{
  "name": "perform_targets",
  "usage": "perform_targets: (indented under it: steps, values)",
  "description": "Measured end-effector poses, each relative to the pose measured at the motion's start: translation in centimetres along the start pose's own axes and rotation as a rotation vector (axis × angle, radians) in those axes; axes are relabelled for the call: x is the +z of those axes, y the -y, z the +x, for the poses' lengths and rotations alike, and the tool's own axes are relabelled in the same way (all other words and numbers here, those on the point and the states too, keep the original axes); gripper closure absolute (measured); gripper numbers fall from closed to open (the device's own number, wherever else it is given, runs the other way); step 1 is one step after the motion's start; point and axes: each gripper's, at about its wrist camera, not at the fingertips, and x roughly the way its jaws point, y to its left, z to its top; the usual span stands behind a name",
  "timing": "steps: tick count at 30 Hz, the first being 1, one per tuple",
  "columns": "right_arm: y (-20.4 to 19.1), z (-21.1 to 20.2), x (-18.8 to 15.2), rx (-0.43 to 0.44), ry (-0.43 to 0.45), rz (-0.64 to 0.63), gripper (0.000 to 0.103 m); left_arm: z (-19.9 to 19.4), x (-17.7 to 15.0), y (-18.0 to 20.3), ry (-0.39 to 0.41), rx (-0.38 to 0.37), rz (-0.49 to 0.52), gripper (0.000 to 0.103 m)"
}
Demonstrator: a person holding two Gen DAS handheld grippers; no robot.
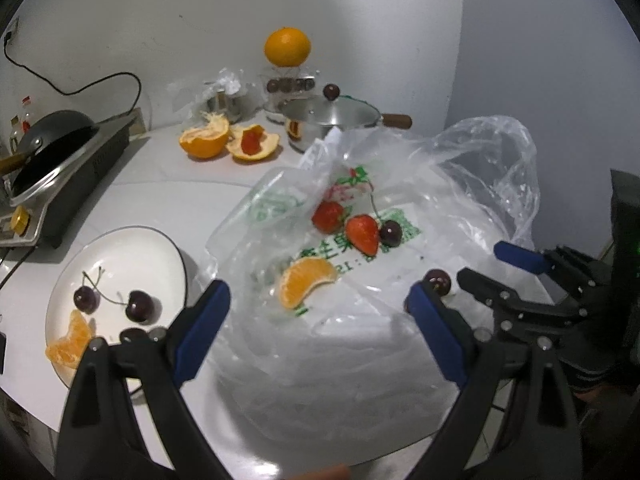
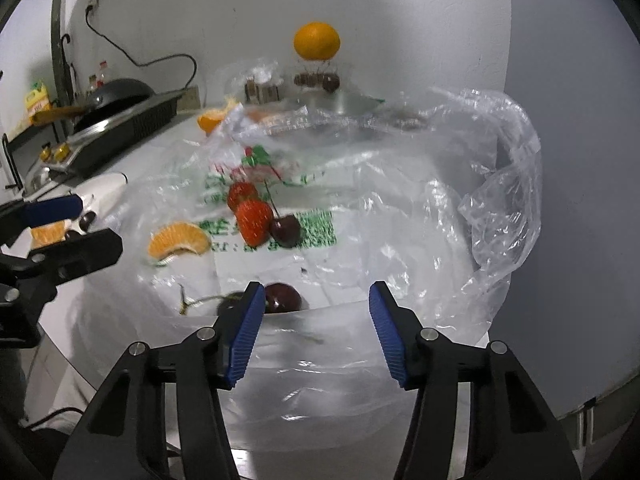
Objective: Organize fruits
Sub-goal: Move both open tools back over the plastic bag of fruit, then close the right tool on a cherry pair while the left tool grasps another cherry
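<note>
Fruit on bag: I see two red strawberries (image 1: 346, 226), a dark cherry with a long stem (image 1: 390, 233) touching the nearer one, and an orange segment (image 1: 305, 281) nearer me, all lying on the crumpled clear plastic bag with green print (image 1: 360, 340) at the table's middle.
Near cherry: another dark cherry (image 2: 282, 298) sits on the bag just beside my right claw's left fingertip.
Plate: the white round plate (image 1: 120, 248) at left holds two dark cherries (image 1: 138, 305) and an orange segment (image 1: 70, 340).
Right claw: my right gripper (image 2: 316, 300) is spread wide, holding nothing.
Left claw: my left gripper (image 1: 318, 300) is also wide, empty, above the bag.
Far side: a cut orange half (image 1: 204, 140), a steel lidded pot (image 1: 332, 122), a whole orange (image 1: 287, 47) perched on a jar.
Far left: a black pan on a stove (image 1: 56, 140).
</note>
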Motion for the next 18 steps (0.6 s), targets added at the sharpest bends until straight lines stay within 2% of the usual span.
perform_targets:
  steps: [12, 18]
  values:
    - [-0.7, 1.3, -0.8, 0.004, -0.074, -0.074, 0.046, 2.7, -0.7, 1.0, -0.048, -0.003, 0.026, 0.011]
    - [-0.6, 2.1, 0.4, 0.041, -0.077, -0.041, 0.046, 3.4, -0.7, 0.6, -0.059, -0.008, 0.021, 0.011]
